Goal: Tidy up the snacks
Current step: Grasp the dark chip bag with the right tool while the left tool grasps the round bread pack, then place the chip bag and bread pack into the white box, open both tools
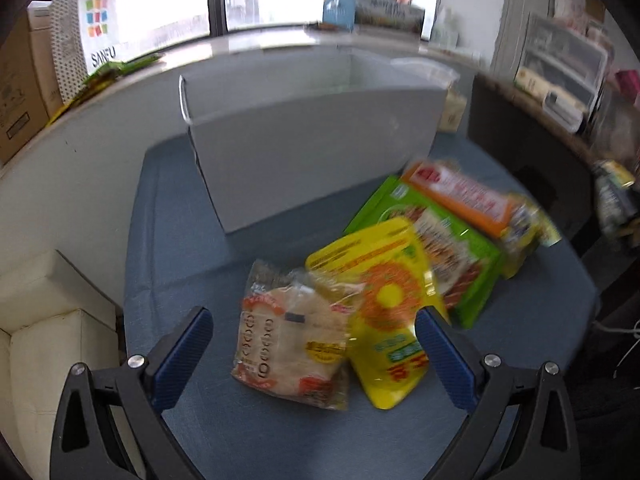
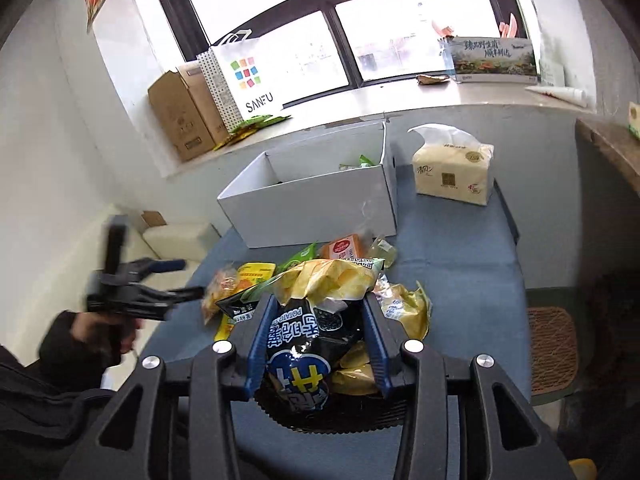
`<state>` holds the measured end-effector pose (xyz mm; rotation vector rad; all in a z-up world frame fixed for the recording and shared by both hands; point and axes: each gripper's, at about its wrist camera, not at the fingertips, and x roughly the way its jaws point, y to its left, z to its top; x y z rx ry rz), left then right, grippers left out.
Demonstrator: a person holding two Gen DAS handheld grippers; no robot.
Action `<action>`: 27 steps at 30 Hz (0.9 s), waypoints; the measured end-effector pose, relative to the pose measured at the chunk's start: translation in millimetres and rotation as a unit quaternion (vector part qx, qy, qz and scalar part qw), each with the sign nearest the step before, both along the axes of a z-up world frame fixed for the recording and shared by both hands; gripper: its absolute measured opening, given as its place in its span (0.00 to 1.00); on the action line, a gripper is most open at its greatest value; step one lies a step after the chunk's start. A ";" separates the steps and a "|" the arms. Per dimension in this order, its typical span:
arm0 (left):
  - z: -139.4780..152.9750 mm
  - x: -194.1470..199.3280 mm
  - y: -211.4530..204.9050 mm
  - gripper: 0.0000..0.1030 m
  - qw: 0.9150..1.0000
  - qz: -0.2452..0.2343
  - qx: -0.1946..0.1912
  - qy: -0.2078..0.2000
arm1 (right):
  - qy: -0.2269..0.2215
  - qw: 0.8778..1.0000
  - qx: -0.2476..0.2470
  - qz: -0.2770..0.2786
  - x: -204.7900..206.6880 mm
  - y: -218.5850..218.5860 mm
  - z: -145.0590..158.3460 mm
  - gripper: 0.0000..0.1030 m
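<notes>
Now right claw (image 2: 316, 344) pinching black chip bag (image 2: 308, 340), long axis toward box (image 2: 312, 208); left claw (image 1: 316, 356) spread.

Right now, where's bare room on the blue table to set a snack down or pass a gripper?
Free: the blue table right of the snack pile, in front of the tissue pack; also the strip left of the pile, before the white box. Crowded: between pile and box front.

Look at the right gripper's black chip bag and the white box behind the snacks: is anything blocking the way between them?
Only the snack pile lies between the chip bag, clamped in the right gripper, and the white box. The box is open on top, so a path over the pile looks clear.
</notes>
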<state>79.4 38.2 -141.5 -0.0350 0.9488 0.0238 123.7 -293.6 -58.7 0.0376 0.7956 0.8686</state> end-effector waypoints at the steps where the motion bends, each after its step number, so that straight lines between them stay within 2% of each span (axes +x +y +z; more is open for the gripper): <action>1: -5.8 4.0 2.6 1.00 1.000 -0.007 0.002 0.008 | 0.002 1.000 -0.001 0.000 -0.2 0.3 2.6 0.45; 4: -20.7 11.1 12.1 1.00 0.999 -0.030 -0.021 0.025 | 0.011 1.000 0.001 0.002 0.2 -0.6 -0.5 0.45; 8: -37.4 13.3 23.2 1.00 0.998 -0.032 -0.028 0.046 | 0.021 1.000 0.008 0.015 6.8 8.3 -5.4 0.45; 10: -43.1 12.6 30.3 0.98 0.997 -0.028 -0.047 0.050 | 0.023 0.999 0.008 0.021 5.9 13.2 -8.3 0.45; 11: -44.9 11.1 33.6 0.96 0.996 -0.033 -0.071 0.049 | 0.023 0.999 0.008 0.022 5.1 14.9 -8.6 0.45; 12: -46.1 9.9 35.9 0.79 0.994 -0.036 -0.087 0.050 | 0.024 0.999 0.008 0.024 4.6 16.0 -9.1 0.45; 13: -44.6 7.9 37.3 0.74 0.996 -0.028 -0.077 0.041 | 0.025 0.999 0.008 0.026 4.2 17.7 -9.8 0.45; 14: -44.5 6.7 40.3 0.74 0.996 -0.017 -0.077 0.043 | 0.027 0.999 0.008 0.027 4.1 19.1 -10.5 0.45; 18: -33.6 -7.1 48.2 0.74 0.996 0.008 -0.086 0.010 | 0.032 0.999 0.009 0.033 3.3 25.1 -13.5 0.45; 23: -0.2 -21.2 50.9 0.74 0.994 0.026 -0.094 -0.045 | 0.028 0.999 0.010 0.029 8.3 34.9 -12.8 0.45; 27: 40.8 -21.5 59.3 0.74 0.985 0.054 -0.118 -0.118 | 0.008 1.000 0.020 0.019 21.0 49.1 -1.5 0.45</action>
